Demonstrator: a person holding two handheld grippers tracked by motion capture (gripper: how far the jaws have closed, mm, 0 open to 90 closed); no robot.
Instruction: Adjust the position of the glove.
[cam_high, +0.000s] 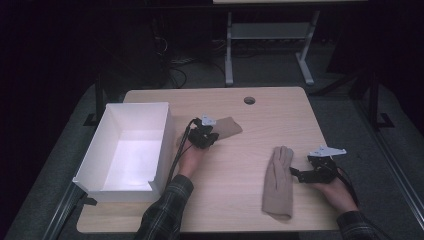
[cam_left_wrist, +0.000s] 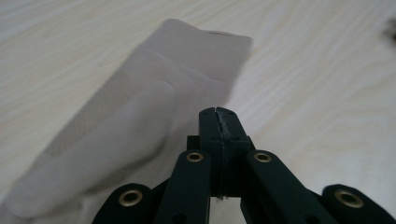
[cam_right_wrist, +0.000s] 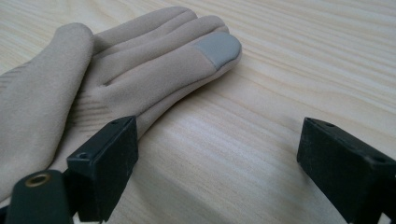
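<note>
high view: glove (cam_high: 278, 182) near table edge (cam_high: 210, 231)

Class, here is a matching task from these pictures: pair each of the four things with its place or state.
Things:
1. white box
2. left hand-held gripper
3. right hand-held gripper
4. glove with grey fingertip patch

States:
A. jaws apart
B. lying flat on the table at the right
C. jaws shut together
D. at the table's left edge

Pairs: 1-D, 2-C, 3-A, 4-B
</note>
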